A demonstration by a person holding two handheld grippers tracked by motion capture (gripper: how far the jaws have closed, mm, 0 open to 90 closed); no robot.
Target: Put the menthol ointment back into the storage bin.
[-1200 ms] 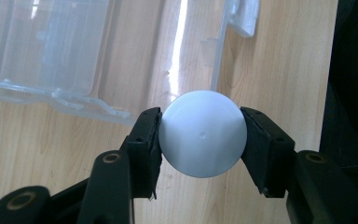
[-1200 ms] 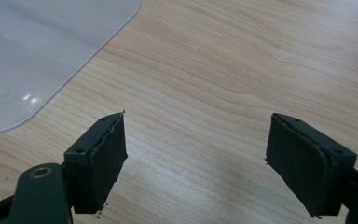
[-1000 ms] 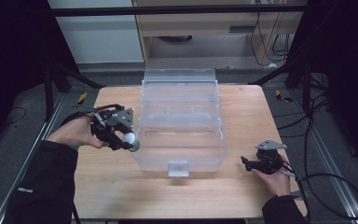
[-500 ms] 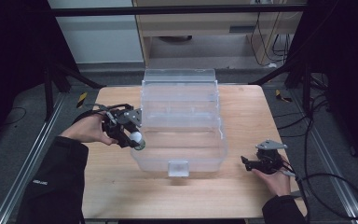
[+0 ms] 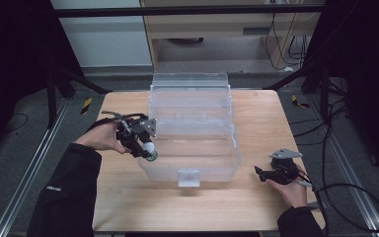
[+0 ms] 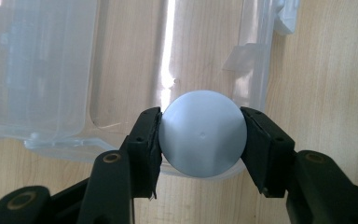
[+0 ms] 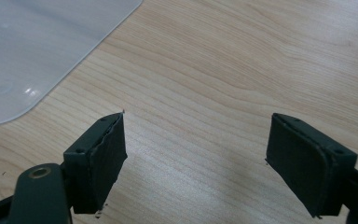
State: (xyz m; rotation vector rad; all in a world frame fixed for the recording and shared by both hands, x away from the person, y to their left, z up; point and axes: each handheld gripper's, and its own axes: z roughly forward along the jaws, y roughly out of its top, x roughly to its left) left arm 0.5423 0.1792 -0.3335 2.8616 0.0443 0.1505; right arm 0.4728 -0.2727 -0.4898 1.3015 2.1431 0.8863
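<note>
A clear plastic storage bin (image 5: 192, 128) with no lid stands in the middle of the wooden table (image 5: 256, 207). My left gripper (image 5: 148, 150) is raised over the bin's front left corner, shut on a pale grey-blue ball (image 6: 203, 133) that I see between both jaws above the bin's rim (image 6: 60, 144). In the high view the ball (image 5: 149, 147) shows as a small white round thing. My right gripper (image 5: 261, 174) rests low on the table right of the bin, open, with bare wood between its fingers (image 7: 98, 158).
The bin has a small latch tab (image 5: 188, 177) on its front wall. A corner of the clear bin (image 7: 37, 51) lies left of my right gripper. Dark frame posts and cables (image 5: 345, 187) surround the table.
My left gripper has carried the ball rightward and up, from beside the bin's left wall to over its front left corner. The right gripper has stayed still.
</note>
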